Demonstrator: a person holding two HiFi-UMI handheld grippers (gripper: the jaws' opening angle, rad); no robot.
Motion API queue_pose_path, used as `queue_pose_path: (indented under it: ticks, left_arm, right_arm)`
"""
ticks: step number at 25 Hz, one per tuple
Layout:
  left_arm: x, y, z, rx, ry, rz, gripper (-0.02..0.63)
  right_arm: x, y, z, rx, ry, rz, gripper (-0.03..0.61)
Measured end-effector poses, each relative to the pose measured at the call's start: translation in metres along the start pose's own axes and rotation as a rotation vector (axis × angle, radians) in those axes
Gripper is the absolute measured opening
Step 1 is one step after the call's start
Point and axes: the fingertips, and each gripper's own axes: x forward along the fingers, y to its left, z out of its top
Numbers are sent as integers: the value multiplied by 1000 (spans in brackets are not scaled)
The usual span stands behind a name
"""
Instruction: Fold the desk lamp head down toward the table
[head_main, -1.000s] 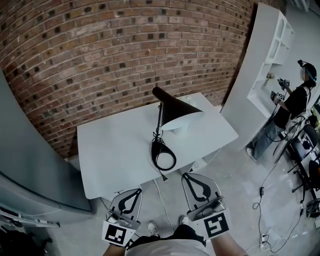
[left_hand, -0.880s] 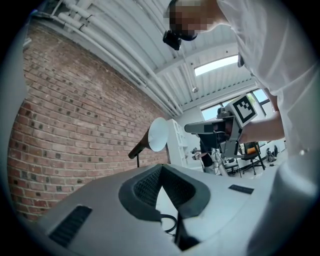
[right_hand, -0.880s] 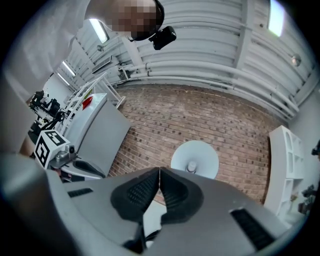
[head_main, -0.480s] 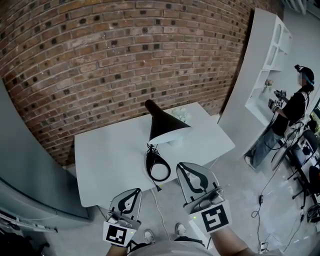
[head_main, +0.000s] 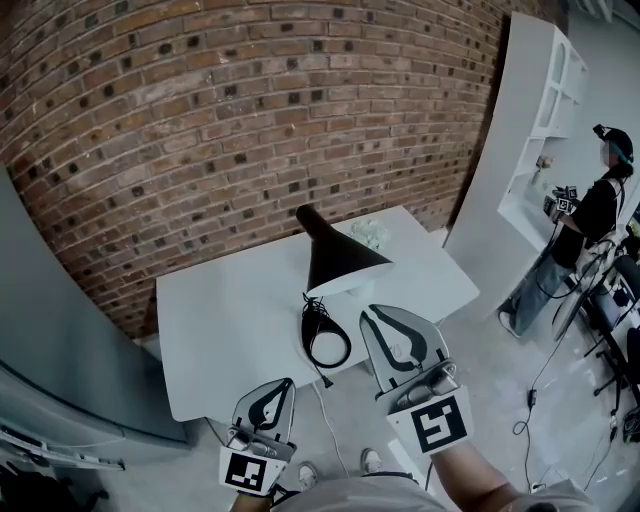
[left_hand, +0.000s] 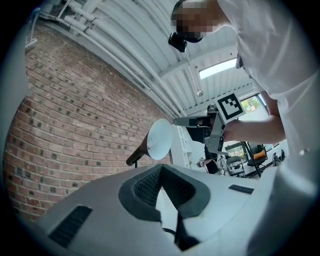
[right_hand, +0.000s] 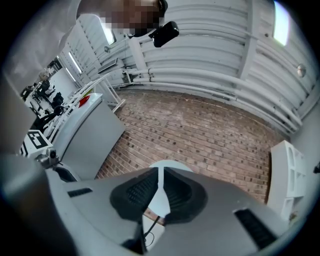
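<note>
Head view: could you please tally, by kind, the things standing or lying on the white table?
Desk lamp: 1
Coiled black cable: 1
Small white object behind the lamp, too small to identify: 1
Total: 3

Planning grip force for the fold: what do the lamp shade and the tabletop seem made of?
Black cone lamp shade: likely painted metal, matt black outside, white inside, with a thin crisp rim. White rectangular tabletop: perhaps laminate or painted board; smooth, even, no grain shows.
</note>
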Motion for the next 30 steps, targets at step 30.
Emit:
queue_pose_path:
  ticks: [30]
  left_arm:
    - [18, 13, 1, 20, 9, 28, 8]
  right_arm:
    - [31, -25, 5, -47, -90, -22, 169]
